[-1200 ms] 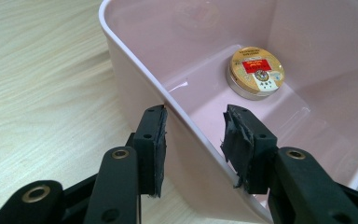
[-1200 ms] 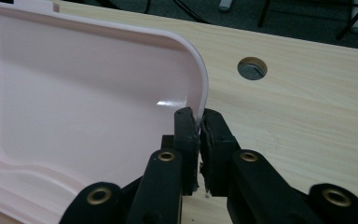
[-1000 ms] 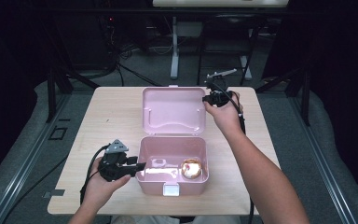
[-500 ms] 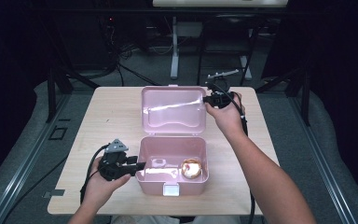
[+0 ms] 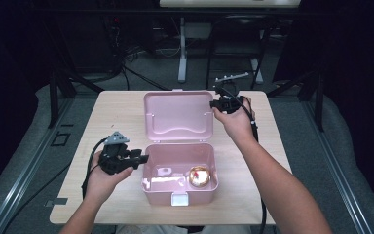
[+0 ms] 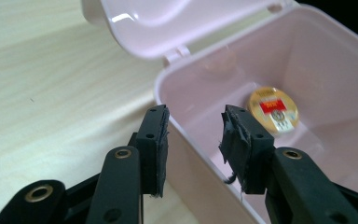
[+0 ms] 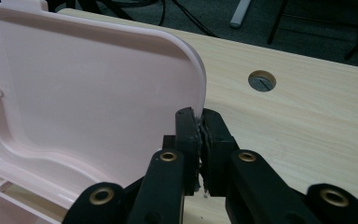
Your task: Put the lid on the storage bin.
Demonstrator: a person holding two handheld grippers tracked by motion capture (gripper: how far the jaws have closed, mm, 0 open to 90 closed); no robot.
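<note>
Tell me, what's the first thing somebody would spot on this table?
Probably the pink box in the middle of the wooden table, with its lid swung open toward the far side. Next, the shiny gold round thing with a red label, lying in the box's right half. Then the two black grabbers: the right hand-held gripper pinches the lid's edge, and the left hand-held gripper straddles the box's left wall, its jaws apart.

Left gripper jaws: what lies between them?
In the left gripper view, the pink box's near wall rim runs between the left gripper's open jaws, untouched; the gold round item lies inside the box beyond.
</note>
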